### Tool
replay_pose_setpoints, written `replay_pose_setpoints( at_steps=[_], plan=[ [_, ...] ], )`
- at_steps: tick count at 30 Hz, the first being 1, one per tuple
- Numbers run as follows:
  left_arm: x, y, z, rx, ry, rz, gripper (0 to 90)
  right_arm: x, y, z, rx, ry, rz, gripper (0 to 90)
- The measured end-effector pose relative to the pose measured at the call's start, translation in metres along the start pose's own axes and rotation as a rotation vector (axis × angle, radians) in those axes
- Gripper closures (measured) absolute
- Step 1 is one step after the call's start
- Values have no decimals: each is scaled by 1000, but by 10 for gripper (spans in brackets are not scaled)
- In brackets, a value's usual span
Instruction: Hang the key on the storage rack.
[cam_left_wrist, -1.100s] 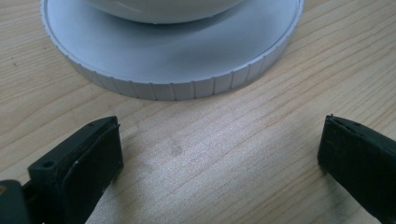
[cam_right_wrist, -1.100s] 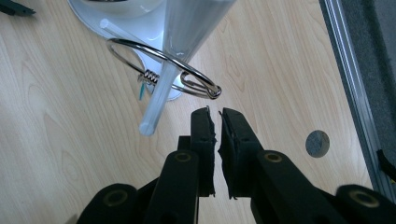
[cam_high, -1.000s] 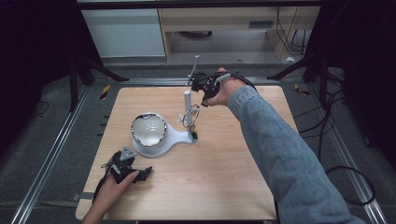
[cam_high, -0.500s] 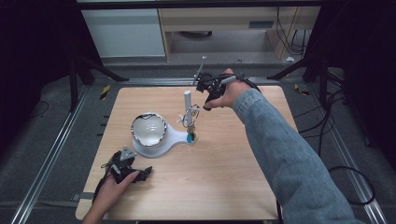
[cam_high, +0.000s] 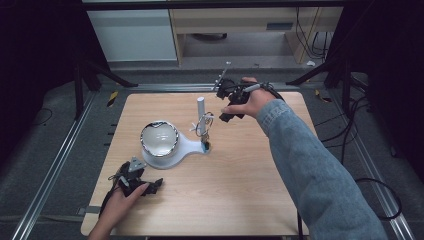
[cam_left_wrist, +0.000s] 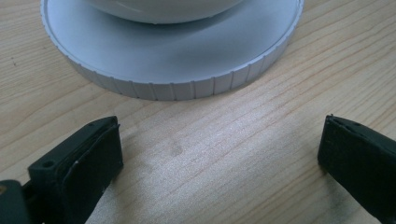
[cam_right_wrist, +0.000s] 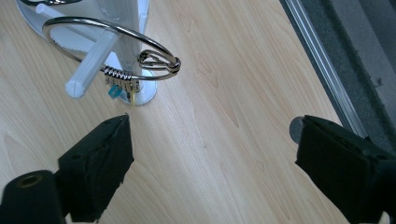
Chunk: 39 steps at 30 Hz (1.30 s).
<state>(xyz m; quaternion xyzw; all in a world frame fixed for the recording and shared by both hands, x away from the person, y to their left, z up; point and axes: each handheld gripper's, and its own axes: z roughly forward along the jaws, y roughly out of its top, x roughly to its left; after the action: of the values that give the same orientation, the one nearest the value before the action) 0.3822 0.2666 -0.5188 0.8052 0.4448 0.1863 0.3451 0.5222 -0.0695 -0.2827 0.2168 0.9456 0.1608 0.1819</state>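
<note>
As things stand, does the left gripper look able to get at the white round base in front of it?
Probably yes. The left gripper has its jaws open and aimed at the white round base, with bare table between them and nothing in the way.

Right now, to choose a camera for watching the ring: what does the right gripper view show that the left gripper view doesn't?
Right gripper view: a metal ring over a white peg at the post, plus the table's rail. Left gripper view: the round ridged base. Both: the wooden table and open, empty jaws; the right gripper's have just been opening.
</note>
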Motion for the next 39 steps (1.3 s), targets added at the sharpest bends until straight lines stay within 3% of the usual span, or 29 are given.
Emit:
replay_pose_setpoints(
  at_steps=[14,27,31,32,39],
  plan=[
    [0,0,0,0,0,0,0,5,-15,-4,-53,-25,27,60],
    [0,0,0,0,0,0,0,-3,-43,-3,-90,-36,111,63],
    [0,0,0,0,0,0,0,-4,-48,-4,-79,-49,113,66],
    [0,0,0,0,0,0,0,-6,-52,-5,-91,-49,137,76],
    [0,0,0,0,0,0,0,-8,-68,-4,-115,-52,181,97]
  ],
)
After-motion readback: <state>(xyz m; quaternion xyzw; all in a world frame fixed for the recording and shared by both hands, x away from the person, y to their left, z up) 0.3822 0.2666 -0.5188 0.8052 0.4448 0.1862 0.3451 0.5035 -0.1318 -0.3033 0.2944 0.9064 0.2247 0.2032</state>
